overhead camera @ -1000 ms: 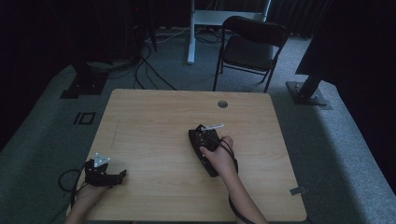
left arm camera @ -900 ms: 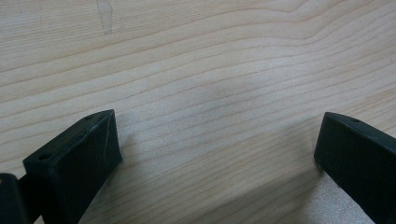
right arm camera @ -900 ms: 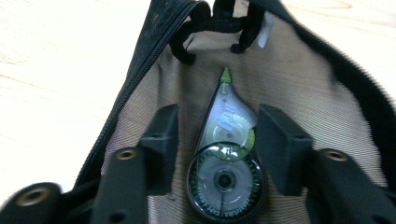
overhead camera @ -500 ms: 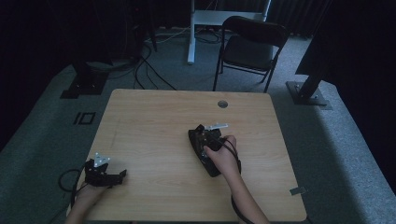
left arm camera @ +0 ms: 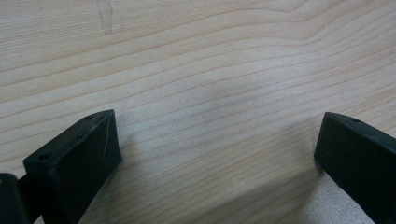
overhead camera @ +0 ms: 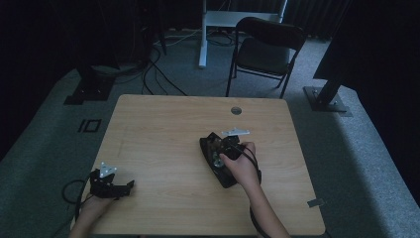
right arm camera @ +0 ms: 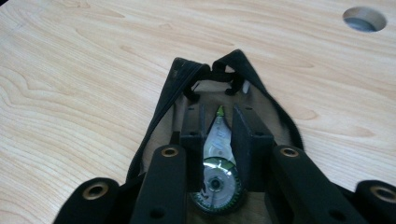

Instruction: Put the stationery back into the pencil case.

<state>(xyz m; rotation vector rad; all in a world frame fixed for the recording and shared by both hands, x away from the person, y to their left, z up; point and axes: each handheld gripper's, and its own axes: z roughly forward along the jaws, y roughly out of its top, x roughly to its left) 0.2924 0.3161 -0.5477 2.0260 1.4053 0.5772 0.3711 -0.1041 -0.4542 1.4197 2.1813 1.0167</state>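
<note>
A black zip pouch (right arm camera: 166, 100) lies open on the wooden table (right arm camera: 70, 70), its mouth spread wide. My right gripper (right arm camera: 219, 115) is shut on a clear correction-tape roller (right arm camera: 215, 147) with a green tip and a green wheel, held just over the pouch's opening. From above, a hand holds that right gripper (overhead camera: 220, 148) over the pouch (overhead camera: 224, 179) at the table's middle right. My left gripper (overhead camera: 123, 187) rests near the front left corner. Its jaws stand wide apart over bare wood, nothing between them (left arm camera: 219, 135).
A round cable hole (overhead camera: 236, 110) sits in the table's far edge, right of centre. Behind the table stand a folding chair (overhead camera: 265, 49) and a white desk leg (overhead camera: 203, 34). Cables run over the grey floor (overhead camera: 148, 69).
The right hand with its gripper has risen slightly above the pouch and shifted a little right. The left gripper has stayed where it was.
</note>
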